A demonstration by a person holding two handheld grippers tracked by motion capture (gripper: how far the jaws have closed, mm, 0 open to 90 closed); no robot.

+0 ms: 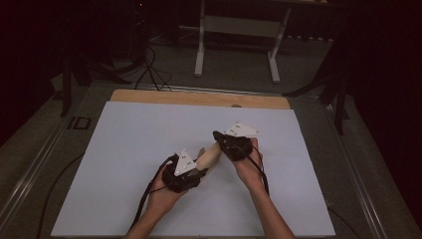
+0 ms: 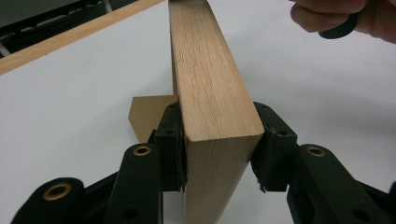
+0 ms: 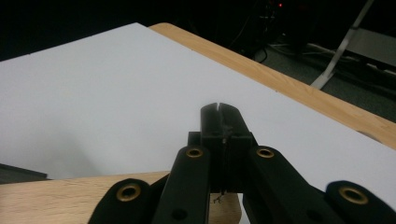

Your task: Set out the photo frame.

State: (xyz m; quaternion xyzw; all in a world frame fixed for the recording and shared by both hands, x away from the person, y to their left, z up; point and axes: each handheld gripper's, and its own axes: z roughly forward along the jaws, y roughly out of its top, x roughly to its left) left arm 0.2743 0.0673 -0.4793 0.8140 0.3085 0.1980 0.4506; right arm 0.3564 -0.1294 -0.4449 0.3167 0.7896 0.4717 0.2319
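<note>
Left tool (image 2: 219,154) clamped on wooden block (image 2: 210,84), right tool (image 3: 219,109) together above it.

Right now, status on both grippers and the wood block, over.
Left gripper clamped on wood block, block held on edge. Right gripper shut, nothing between its jaws, block below it. White table sheet around them, nothing in the way.

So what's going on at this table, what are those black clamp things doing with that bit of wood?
A person is working at a table covered in white, holding a two-jaw gripper in each hand. The left gripper is clamped across a wooden block, gripping it by its two sides and holding it up off the white surface. The right gripper has its jaws closed together with nothing between them, and it sits just above the far end of the block.
</note>
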